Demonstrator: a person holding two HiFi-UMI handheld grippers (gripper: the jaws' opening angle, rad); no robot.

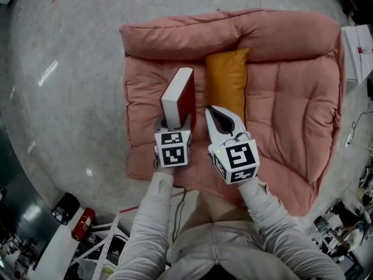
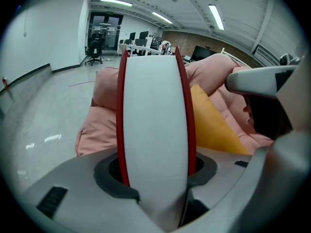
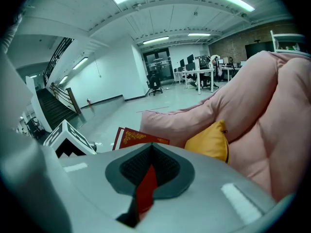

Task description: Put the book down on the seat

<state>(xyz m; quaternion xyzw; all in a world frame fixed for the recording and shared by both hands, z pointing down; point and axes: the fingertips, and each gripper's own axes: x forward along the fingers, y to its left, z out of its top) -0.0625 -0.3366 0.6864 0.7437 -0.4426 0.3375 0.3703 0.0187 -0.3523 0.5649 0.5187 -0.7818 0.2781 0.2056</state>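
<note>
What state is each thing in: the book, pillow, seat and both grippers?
Book: closed, upright, held over the seat, not laid down.
Pillow: lying on the seat, against its back.
Seat: holds only the pillow.
Left gripper: shut on the book.
Right gripper: shut, empty.

no legible text, no readable signs

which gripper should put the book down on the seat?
Left. The left gripper clamps the red book upright above the pink seat, so it probably only needs lowering. The right gripper is shut and empty beside it.
</note>
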